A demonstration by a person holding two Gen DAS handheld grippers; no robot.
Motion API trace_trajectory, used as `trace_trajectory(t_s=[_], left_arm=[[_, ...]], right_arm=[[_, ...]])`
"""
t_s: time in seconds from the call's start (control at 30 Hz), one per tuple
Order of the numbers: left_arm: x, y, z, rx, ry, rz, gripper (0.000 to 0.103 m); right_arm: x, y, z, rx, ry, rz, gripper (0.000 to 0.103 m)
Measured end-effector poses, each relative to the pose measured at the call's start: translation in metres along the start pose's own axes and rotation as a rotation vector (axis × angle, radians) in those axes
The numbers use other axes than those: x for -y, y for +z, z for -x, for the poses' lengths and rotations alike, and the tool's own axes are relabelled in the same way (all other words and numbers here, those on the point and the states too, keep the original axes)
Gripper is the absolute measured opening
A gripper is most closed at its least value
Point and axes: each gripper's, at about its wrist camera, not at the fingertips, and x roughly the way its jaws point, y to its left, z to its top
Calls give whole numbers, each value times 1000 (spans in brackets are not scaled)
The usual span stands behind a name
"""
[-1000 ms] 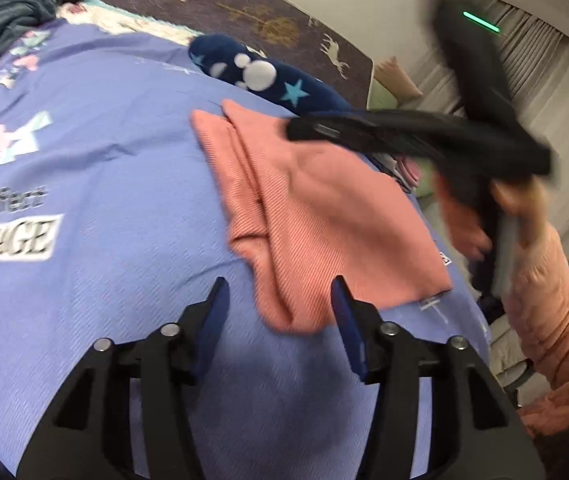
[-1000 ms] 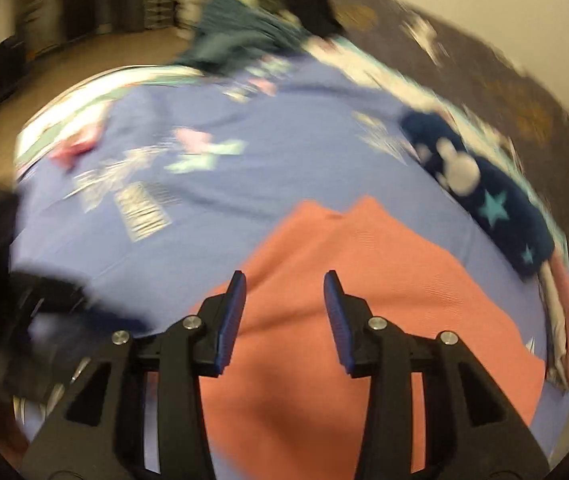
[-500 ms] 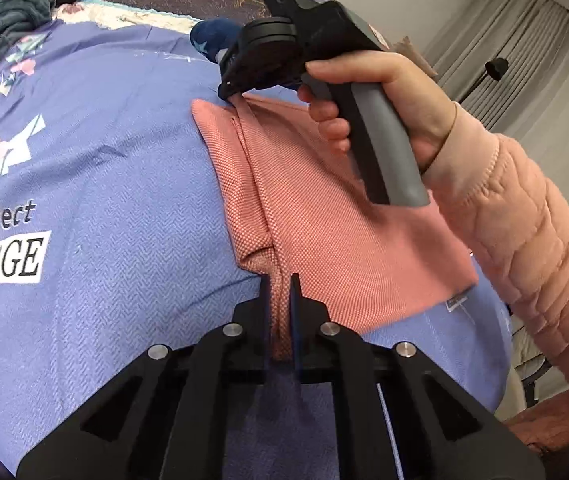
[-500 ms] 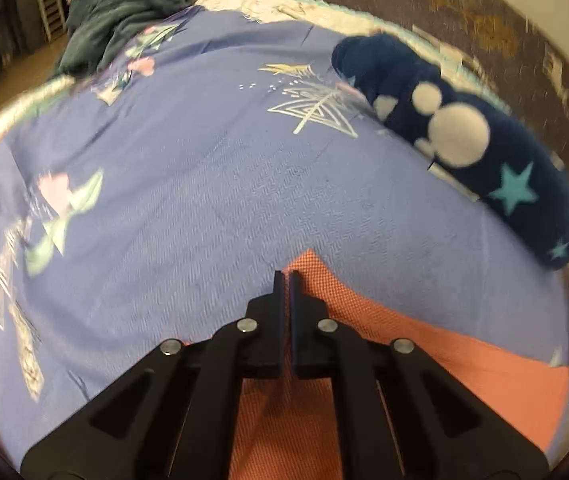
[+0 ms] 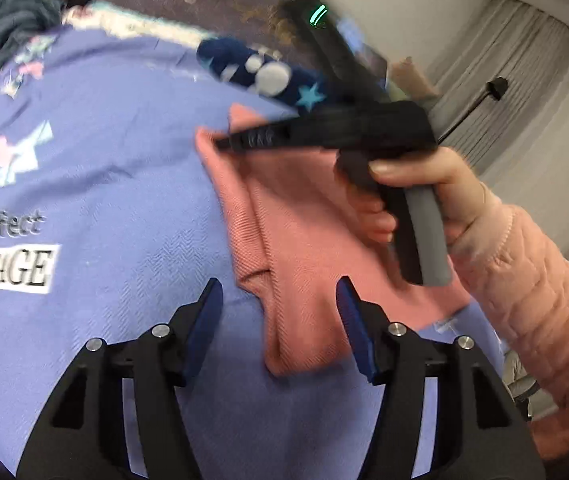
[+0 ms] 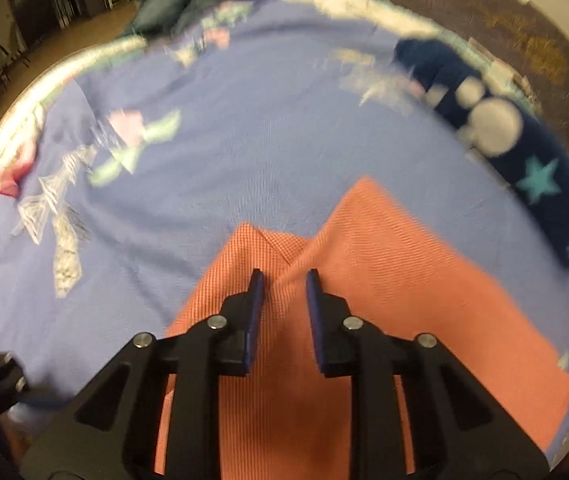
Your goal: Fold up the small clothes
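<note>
Now one salmon garment (image 5: 308, 248) lies folded on the purple bedspread (image 5: 104, 184), beside one navy pillow (image 5: 268, 76). Two grippers, jaws just opening, hold nothing: left gripper (image 5: 278, 312) straddles its near corner, right gripper (image 6: 282, 292) hovers over its far corners

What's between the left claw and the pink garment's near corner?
Nothing visible. The left claw, just reopened, is open, with the near corner of the folded salmon-pink knit garment lying between its fingers on the blue printed bedspread. The right claw is over the far corner.
</note>
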Motion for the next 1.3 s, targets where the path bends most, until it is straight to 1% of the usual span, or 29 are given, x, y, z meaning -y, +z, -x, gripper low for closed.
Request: trace_trajectory(t_s=[0.03,0.07,0.1,0.13,0.17,0.2,0.23,0.3,0.33,0.37,0.43,0.5,0.57,0.7,0.73,0.8,0.87,0.93,1.0,1.1,1.2,1.23,1.27,1.3], left_arm=[[-1,1,-2,4,20,10,48],[2,1,1,9,27,2,38],[5,0,3,2,22,-14,32],[8,-2,6,-11,25,-36,28],[9,-5,6,-14,38,-47,28],[9,-8,7,-13,51,-56,28],[11,-10,10,-7,62,-62,28],[14,-12,13,8,92,-73,30],[17,-12,16,23,116,-81,35],[18,-13,19,34,132,-86,43],[23,-14,24,56,155,-101,49],[27,-13,27,64,162,-114,50],[26,-12,28,71,170,-108,55],[25,-11,32,85,184,-79,59],[26,-11,34,89,187,-74,60],[27,-13,36,92,191,-75,63],[28,-14,37,97,202,-75,65],[26,-14,39,98,202,-63,65],[21,-13,40,102,201,-42,65],[5,-8,41,114,193,29,65],[-14,0,38,118,140,105,65],[-18,3,37,115,120,116,65],[-21,7,35,111,90,122,65],[-24,12,31,107,31,127,65]], right_arm=[[-3,0,1,34,2,2,27],[-4,0,3,35,7,-6,27],[-1,0,10,42,38,-36,27],[1,-3,19,56,84,-51,26],[1,-9,30,80,121,-54,26],[2,-14,40,102,122,-45,26],[-1,-22,54,128,106,-24,29],[-5,-47,80,167,71,27,34],[-5,-57,88,175,62,40,40],[-5,-73,98,181,51,49,44],[-3,-98,111,188,28,54,47],[-5,-123,123,203,2,57,52],[-15,-150,134,227,-47,90,56],[-54,-186,141,246,-109,230,65],[-62,-191,139,246,-117,263,68],[-81,-199,134,236,-127,332,68],[-95,-203,123,222,-189,383,68],[-100,-204,113,231,-267,405,68],[-102,-201,108,244,-290,399,68],[-106,-195,101,273,-332,397,66],[-116,-191,94,292,-364,439,60],[-119,-189,92,296,-371,449,57],[-121,-188,91,297,-375,458,56],[-124,-186,90,297,-382,464,56]])
